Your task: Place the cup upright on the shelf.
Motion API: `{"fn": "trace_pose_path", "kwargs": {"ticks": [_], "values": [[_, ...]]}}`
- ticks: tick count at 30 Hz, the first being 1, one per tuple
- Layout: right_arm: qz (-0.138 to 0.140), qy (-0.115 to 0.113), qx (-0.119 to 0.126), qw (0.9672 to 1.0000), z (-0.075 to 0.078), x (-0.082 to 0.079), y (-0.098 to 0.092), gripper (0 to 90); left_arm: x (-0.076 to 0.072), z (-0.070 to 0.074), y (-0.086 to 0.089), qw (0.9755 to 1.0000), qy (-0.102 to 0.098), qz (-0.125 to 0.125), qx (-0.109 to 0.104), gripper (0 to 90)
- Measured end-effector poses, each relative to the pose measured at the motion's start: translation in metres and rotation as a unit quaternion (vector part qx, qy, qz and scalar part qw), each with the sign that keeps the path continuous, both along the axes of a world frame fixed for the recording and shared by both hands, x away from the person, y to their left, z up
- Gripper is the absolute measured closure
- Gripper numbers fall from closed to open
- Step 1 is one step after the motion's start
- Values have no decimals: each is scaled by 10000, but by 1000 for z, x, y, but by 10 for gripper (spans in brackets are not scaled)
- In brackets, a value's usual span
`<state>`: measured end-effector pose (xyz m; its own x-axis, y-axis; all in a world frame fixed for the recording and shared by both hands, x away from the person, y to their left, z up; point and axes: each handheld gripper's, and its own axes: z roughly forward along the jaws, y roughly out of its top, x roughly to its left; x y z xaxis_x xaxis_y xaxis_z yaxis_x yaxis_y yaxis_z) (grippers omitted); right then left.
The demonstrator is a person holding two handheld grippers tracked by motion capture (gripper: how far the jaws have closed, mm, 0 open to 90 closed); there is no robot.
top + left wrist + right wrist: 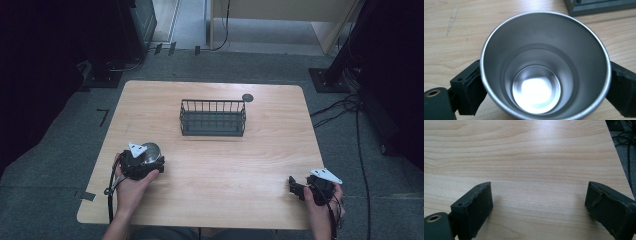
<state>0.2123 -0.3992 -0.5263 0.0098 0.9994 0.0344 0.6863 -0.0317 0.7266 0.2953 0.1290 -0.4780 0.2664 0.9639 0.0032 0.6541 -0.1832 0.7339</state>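
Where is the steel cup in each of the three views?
High view: the steel cup is at the table's left front, in the left tool.
Left gripper view: centre, seen from above, between the jaws.
Right gripper view: bare wood between the jaws.
Shared landmark: the wire basket, top right in the left gripper view.

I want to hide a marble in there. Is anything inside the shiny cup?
Nothing is inside the metal cup: the left gripper view looks straight down to its bare, shiny bottom. The table under the cup is covered, so that part cannot be seen.
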Motion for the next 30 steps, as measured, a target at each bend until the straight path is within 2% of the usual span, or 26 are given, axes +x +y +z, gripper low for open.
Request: {"fn": "trace_pose_path", "kwargs": {"ticks": [2,4,6,12,14,20,30], "values": [[0,0,1,10000,0,0,0,73,3,0,-1,10000,22,-15,79,87],[2,0,1,10000,0,0,0,73,3,1,-1,10000,-22,21,95,148],[1,0,4,10000,0,0,0,73,4,3,-1,9999,-48,12,105,154],[0,0,-1,10000,0,0,0,73,6,5,0,9999,-97,-47,9,187],[0,0,-1,10000,0,0,0,73,6,9,0,9998,-157,-88,-19,190],[2,1,-4,10000,0,0,0,72,7,14,-3,9998,-173,-131,23,191],[2,2,-3,10000,0,0,0,72,9,28,-18,9992,-244,-318,-14,192]]}}
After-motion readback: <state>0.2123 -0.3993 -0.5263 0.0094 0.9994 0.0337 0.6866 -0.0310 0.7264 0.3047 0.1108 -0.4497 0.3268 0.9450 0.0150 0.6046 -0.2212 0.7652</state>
